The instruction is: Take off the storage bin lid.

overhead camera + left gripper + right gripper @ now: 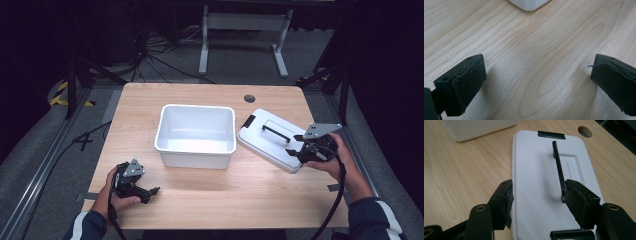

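Hovering at the near edge of the lid (549,187), the right tool (537,195) has its jaws partly spread with nothing gripped: one pad sits off the lid's long edge, the other stands just beside the near end of the black handle (558,167). Down at the front left of the tabletop (250,195), the left tool (150,191) rests low with its jaws wide, bare wood between them, well apart from everything.

Risks from here, as I read it: if the right tool closes where it stands, one pad may catch the handle's end while the other slides off the smooth rim, so the lid could skid or tip instead of lifting. A grab this far from the middle would also let the far end sag.

Now the lid itself: flat, white, rounded corners, lying handle-up at an angle on the right side of the tabletop, a thin black handle along its middle over a shallow recess, a black latch (551,134) at the far end. Beyond it, at centre, the open white bin (195,135) sits empty, just beside the lid.
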A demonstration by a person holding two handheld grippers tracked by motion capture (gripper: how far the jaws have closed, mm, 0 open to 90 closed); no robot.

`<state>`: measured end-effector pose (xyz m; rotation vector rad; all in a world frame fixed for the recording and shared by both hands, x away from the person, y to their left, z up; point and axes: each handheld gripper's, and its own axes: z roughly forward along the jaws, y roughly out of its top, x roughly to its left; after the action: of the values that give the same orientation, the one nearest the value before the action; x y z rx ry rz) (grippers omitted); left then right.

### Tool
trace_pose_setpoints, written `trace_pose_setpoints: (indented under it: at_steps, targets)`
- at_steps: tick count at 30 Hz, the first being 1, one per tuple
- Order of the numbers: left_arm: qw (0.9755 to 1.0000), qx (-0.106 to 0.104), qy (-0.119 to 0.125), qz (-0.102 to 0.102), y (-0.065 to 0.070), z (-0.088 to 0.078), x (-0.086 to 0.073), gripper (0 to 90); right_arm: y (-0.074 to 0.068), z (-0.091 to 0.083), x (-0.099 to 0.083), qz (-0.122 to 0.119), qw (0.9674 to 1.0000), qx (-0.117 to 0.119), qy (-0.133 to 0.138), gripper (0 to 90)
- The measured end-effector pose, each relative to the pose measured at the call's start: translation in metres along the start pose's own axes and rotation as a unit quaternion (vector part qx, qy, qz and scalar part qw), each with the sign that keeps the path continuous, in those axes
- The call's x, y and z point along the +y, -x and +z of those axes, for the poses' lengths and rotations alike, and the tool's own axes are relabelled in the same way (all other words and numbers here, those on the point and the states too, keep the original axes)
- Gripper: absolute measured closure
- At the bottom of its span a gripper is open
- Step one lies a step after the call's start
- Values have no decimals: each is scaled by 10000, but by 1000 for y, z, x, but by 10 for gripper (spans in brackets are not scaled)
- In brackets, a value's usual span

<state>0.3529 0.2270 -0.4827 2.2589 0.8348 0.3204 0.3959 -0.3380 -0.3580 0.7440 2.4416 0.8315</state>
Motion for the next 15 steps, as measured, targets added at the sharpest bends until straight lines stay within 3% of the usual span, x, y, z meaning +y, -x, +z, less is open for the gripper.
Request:
trace_pose_setpoints:
  at_steps: [15]
  targets:
    - [10000, 0, 2, -1, 0, 0, 0, 6, -22, -14, -31, -89, 9999, -56, 101, 345]
